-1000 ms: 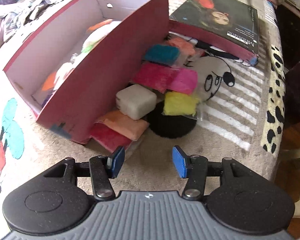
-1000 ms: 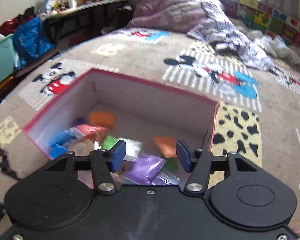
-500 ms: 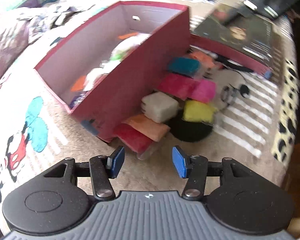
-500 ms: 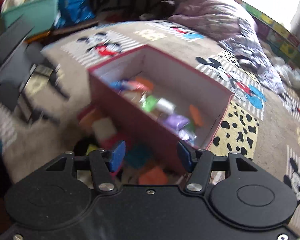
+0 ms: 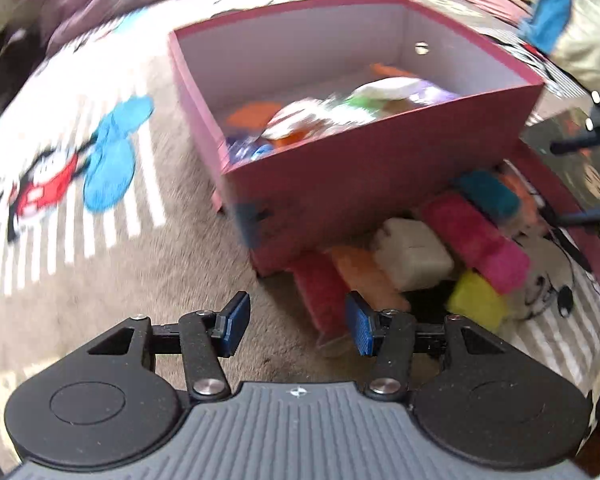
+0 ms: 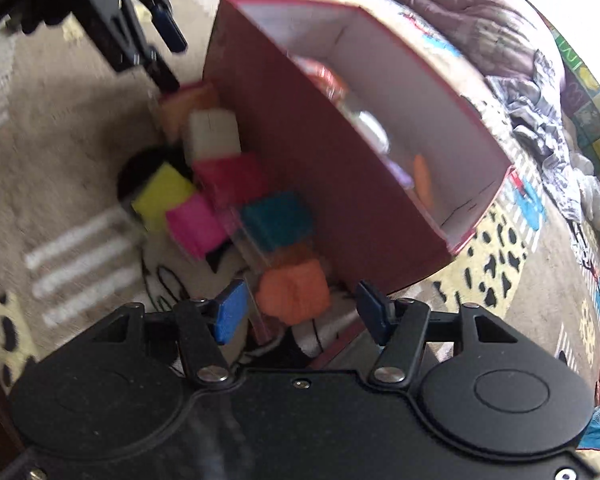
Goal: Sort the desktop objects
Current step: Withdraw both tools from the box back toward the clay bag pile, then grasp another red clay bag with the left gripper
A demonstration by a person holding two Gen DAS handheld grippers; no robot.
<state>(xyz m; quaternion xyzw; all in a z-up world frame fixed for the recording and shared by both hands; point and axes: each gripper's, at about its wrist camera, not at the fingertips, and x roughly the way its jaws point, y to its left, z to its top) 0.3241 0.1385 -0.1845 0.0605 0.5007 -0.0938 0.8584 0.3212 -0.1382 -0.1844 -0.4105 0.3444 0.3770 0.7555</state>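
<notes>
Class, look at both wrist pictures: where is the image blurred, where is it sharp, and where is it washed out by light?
Left wrist view: the left gripper is sharp, while the red box and the clay packs beside it are smeared by motion. Right wrist view: the right gripper is crisp, the orange pack and yellow pack are blurred, and the top right corner is blown out white.

My right gripper [image 6: 298, 312] is no longer over the red box [image 6: 320, 184]; it now sits outside the long wall, low over the row of blocks, with the orange block [image 6: 294, 294] just ahead of the open jaws. My left gripper [image 5: 296, 324] has swung left: the box's near corner now faces it, and the red block [image 5: 320, 292] lies just ahead. The left gripper now shows in the right view. Both views blurred.
</notes>
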